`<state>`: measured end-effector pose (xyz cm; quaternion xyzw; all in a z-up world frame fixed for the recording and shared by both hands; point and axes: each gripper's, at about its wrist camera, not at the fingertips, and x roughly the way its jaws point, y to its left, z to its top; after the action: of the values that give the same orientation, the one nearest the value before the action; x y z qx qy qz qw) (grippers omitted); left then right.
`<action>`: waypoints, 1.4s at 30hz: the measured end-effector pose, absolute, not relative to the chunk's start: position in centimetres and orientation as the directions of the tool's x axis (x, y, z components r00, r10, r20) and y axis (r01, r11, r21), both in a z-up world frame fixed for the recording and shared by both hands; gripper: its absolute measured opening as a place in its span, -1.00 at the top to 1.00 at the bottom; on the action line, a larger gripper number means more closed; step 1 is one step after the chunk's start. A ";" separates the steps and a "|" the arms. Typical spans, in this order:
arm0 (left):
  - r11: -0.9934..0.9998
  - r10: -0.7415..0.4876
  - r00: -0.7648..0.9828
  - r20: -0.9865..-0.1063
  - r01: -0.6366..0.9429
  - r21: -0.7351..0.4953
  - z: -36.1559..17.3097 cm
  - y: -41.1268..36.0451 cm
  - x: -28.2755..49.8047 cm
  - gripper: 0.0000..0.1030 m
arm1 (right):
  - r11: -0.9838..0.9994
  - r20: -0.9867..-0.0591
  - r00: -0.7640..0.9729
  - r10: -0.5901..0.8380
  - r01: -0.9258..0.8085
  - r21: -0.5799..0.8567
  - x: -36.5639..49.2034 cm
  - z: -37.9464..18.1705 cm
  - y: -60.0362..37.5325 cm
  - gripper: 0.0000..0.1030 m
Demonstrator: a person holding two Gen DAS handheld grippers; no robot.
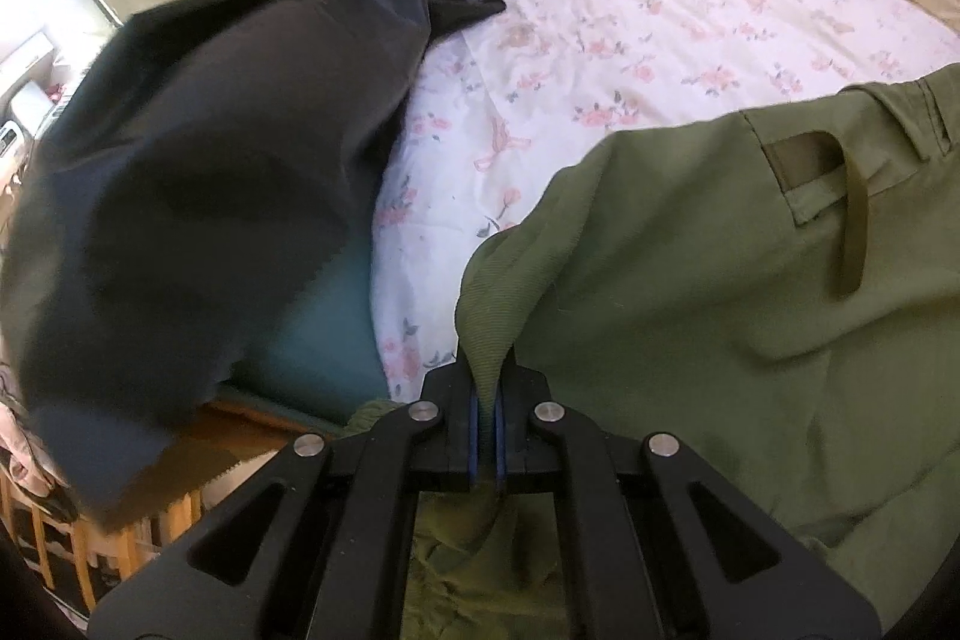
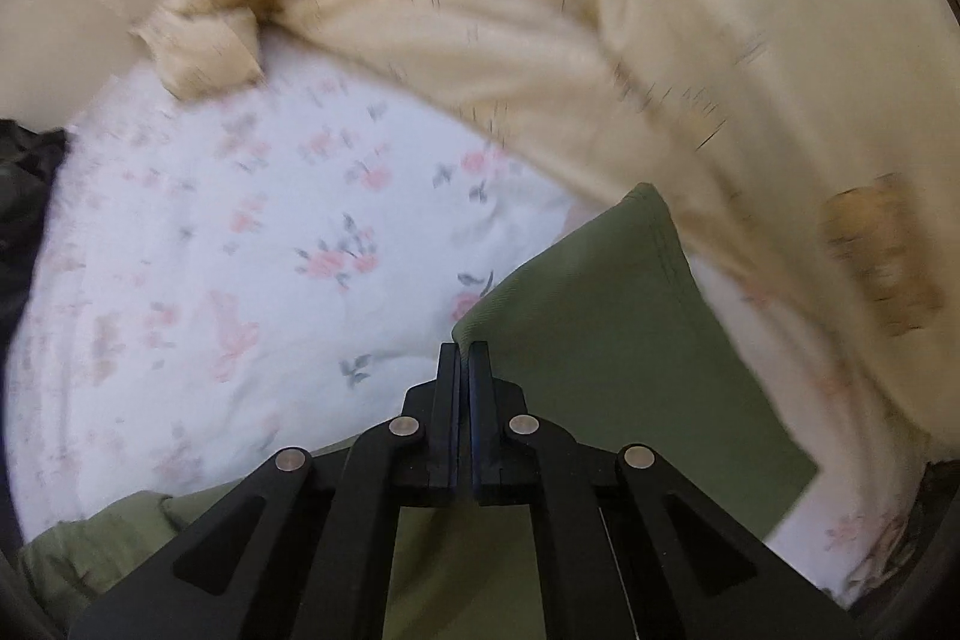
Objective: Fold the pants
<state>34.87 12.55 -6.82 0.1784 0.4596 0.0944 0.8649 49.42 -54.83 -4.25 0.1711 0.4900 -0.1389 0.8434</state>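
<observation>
Olive green pants (image 1: pixel 720 292) lie on a floral bedsheet (image 1: pixel 600 40), with a belt loop and pocket showing at the right. My left gripper (image 1: pixel 487 376) is shut on a pinched edge of the green fabric, which rises in a fold from between the jaws. In the right wrist view, my right gripper (image 2: pixel 462 358) is shut on the corner of a green pants leg end (image 2: pixel 606 340), whose stitched hem points away over the sheet (image 2: pixel 240 250). More green fabric (image 2: pixel 90 538) bunches at the lower left.
A dark garment (image 1: pixel 210 160) is heaped on the bed's left side, overhanging the edge; it also shows in the right wrist view (image 2: pixel 24 184). A cream comforter (image 2: pixel 600 10) is bunched at the head of the bed. Wooden furniture (image 1: pixel 150 520) stands below the bed edge.
</observation>
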 end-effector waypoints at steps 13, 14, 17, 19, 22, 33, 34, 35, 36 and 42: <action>0.913 0.262 0.702 -0.662 0.043 0.407 0.5 12.4 23.3 0.97 | 0.924 -0.775 0.625 -0.091 0.343 0.168 30.6 8.2 -56.4 0.98; 0.910 0.254 0.707 -0.660 0.056 0.410 0.6 12.3 22.3 0.97 | 0.922 -0.774 0.627 -0.092 0.347 0.171 29.1 8.3 -56.7 0.98; 0.899 0.232 0.711 -0.663 0.104 0.425 1.0 12.8 19.5 0.97 | 0.913 -0.787 0.610 -0.092 0.366 0.177 23.5 7.4 -57.3 0.98; 0.892 0.216 0.713 -0.667 0.133 0.431 1.3 13.2 17.7 0.97 | 0.900 -0.796 0.600 -0.081 0.387 0.201 19.8 6.5 -57.7 0.98; 0.861 0.191 0.705 -0.683 0.214 0.462 1.3 13.5 14.0 0.97 | 0.882 -0.803 0.590 -0.084 0.419 0.216 14.7 5.2 -57.7 0.98; 0.771 0.213 0.500 -0.839 0.442 0.459 -6.1 15.4 9.3 0.93 | 0.839 -0.981 0.185 -0.054 0.542 0.056 8.3 -7.4 -56.5 0.97; 0.785 0.208 0.470 -0.858 0.443 0.433 -6.3 15.6 9.5 0.89 | 0.835 -0.984 0.171 -0.056 0.549 0.048 8.3 -7.8 -56.6 0.96; 0.800 0.198 0.420 -0.885 0.452 0.394 -6.6 16.0 9.9 0.88 | 0.830 -0.988 0.147 -0.047 0.556 0.043 8.3 -8.2 -56.7 0.95; 0.814 0.184 0.377 -0.908 0.459 0.356 -6.9 16.3 9.9 0.87 | 0.827 -0.992 0.120 -0.037 0.562 0.037 8.2 -8.7 -56.7 0.93; 0.932 -0.011 0.346 -0.938 0.343 0.116 -3.2 21.6 10.4 -0.24 | 0.868 -0.986 0.139 -0.093 0.496 -0.012 8.3 -6.1 -55.1 0.81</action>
<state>10.41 21.59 -3.21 0.1481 0.5614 -0.1097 0.8068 8.33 -55.14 -6.13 0.1612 0.6251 -0.1999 0.7371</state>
